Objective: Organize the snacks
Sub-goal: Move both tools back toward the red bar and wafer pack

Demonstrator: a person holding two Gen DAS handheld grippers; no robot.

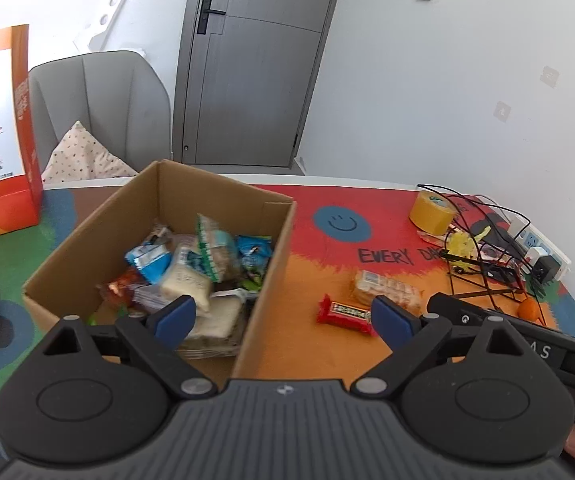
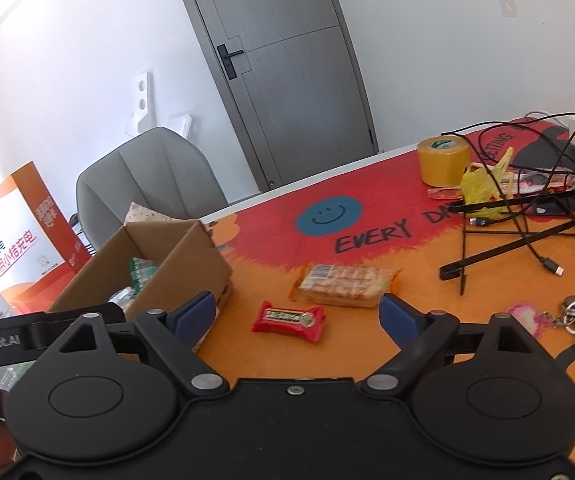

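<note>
Though blurred, wrapped snacks (image 1: 191,276) in the cardboard box (image 1: 275,248), partly behind the wide, empty left gripper (image 1: 283,314).

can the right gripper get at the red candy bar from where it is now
Probably yes. The right gripper is open and empty, and the red candy bar lies flat on the mat directly ahead between its fingers, with bare mat around it. The cardboard box stands off to its left, the cracker pack lies just behind.
</note>
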